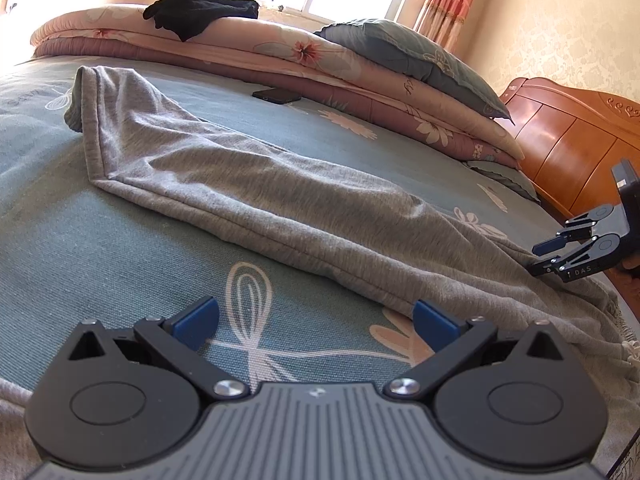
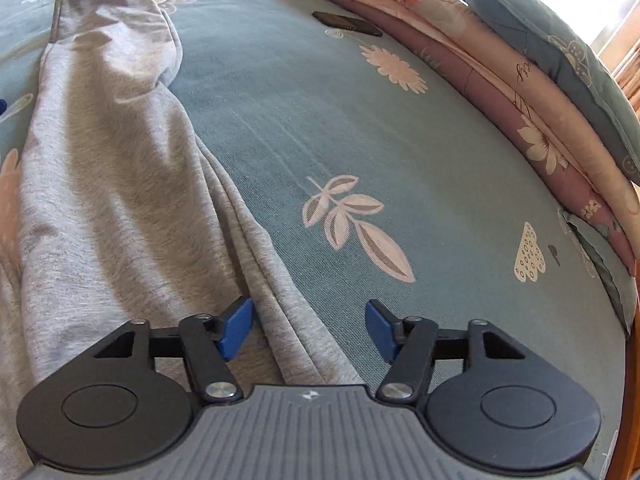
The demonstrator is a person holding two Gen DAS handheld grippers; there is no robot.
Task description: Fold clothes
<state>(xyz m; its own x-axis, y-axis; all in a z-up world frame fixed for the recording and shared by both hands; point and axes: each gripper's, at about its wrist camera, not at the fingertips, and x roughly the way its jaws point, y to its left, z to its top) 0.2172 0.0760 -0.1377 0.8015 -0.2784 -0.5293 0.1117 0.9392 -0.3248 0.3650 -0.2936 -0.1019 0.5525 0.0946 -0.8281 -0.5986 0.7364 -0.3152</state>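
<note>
Grey sweatpants (image 1: pixel 240 176) lie stretched out on the teal floral bedsheet (image 1: pixel 80 248), legs doubled over each other; they also show in the right wrist view (image 2: pixel 104 184). My left gripper (image 1: pixel 316 326) is open and empty, low over the sheet beside the pants' near edge, its right pad at the cloth. My right gripper (image 2: pixel 308 328) is open, its jaws standing either side of the pants' right seam edge; it also shows in the left wrist view (image 1: pixel 550 254), at the pants' far side.
A folded floral quilt (image 1: pixel 280 60) with a grey-blue pillow (image 1: pixel 412 56) and a black garment (image 1: pixel 200 14) runs along the far side. A dark phone (image 1: pixel 277 95) lies on the sheet. A wooden headboard (image 1: pixel 568 136) stands at right.
</note>
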